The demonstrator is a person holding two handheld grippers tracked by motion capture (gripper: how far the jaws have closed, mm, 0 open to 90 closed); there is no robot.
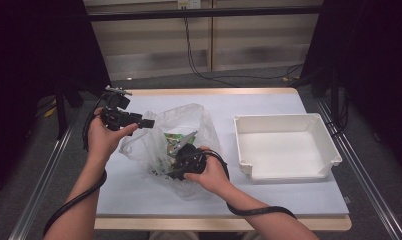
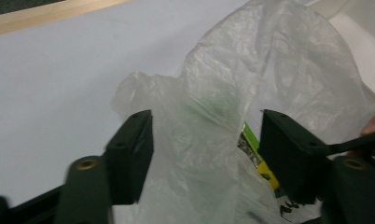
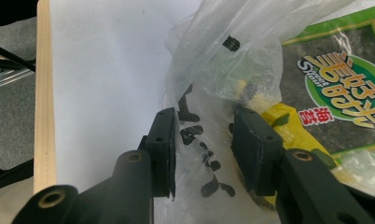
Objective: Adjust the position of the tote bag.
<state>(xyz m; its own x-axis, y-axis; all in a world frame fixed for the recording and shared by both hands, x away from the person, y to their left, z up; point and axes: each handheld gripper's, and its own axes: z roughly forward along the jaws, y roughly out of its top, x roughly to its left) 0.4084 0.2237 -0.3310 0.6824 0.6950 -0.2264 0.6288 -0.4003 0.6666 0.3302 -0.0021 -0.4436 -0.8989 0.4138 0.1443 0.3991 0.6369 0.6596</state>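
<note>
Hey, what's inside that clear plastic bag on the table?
Through the plastic bag you can see a green and dark snack packet with printed lettering, plus something yellow beside it. The crumpled film hides whatever else lies deeper.

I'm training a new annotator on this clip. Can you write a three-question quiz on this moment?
1. True or false: the white bin holds snack packets.
2. What lies between the left gripper's jaws? A) cable B) clear plastic bag C) bin wall
3. Where is the green seaweed packet?

Key: 1 false, it is empty. 2 B. 3 Inside the bag, beside the right gripper.
</note>
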